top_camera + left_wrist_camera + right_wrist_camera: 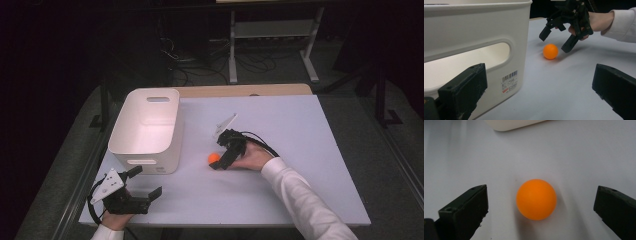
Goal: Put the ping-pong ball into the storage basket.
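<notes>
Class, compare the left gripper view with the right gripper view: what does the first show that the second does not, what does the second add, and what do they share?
The left gripper view alone shows the bin's handle slot, its barcode label, the person's hand and the right gripper with jaws spread above the ball. The right gripper view alone shows the ball centred between its own open jaws. Both share the orange ball, the white bin and the pale table.

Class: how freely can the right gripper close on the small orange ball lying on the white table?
Probably yes. The right gripper is open, its jaws either side of the small orange ball, with only bare white table between them.
</notes>
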The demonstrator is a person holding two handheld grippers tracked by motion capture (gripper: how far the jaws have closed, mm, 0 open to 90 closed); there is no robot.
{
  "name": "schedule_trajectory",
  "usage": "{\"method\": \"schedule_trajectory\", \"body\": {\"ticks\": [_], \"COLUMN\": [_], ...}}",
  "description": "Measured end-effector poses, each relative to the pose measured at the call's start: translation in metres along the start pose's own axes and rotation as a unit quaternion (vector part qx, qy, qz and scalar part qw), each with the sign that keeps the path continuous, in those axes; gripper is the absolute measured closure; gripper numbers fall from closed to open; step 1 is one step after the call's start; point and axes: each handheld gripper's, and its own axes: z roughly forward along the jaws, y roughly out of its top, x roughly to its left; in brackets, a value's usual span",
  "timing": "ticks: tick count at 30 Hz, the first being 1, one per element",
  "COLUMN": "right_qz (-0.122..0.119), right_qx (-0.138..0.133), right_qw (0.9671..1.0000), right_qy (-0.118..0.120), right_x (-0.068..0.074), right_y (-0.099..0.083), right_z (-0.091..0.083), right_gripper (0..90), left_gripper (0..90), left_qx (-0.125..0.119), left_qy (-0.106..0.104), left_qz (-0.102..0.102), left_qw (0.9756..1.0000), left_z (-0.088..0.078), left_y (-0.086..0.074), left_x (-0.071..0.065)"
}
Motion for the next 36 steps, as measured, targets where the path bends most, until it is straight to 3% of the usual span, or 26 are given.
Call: {"method": "schedule_trajectory", "body": {"ticks": [15,22,25,36], "right_qz": [-0.008,0.0,-0.006,-0.011], "right_qx": [0.001,0.016,0.023,0.016], "right_qw": [0.9999,0.9997,0.9997,0.9997], "right_qy": [0.009,0.018,0.004,0.012], "right_x": [0.0,-0.001,0.0,-0.001], "right_y": [0.001,0.0,-0.001,-0.001], "right_z": [0.005,0.012,0.013,0.012], "right_gripper": [17.2,25.4,29.7,46.6], "left_gripper": [0.0,0.0,0.0,0.0], "left_qx": [0.0,0.0,-0.001,0.001], "left_qy": [0.0,0.0,0.0,0.001], "left_qz": [0.001,0.001,0.0,0.001], "left_qw": [1.0,1.0,1.0,1.0], "left_z": [0.0,0.0,0.0,0.001], "left_y": [0.0,0.0,0.0,0.0], "left_x": [0.0,0.0,0.0,0.0]}}
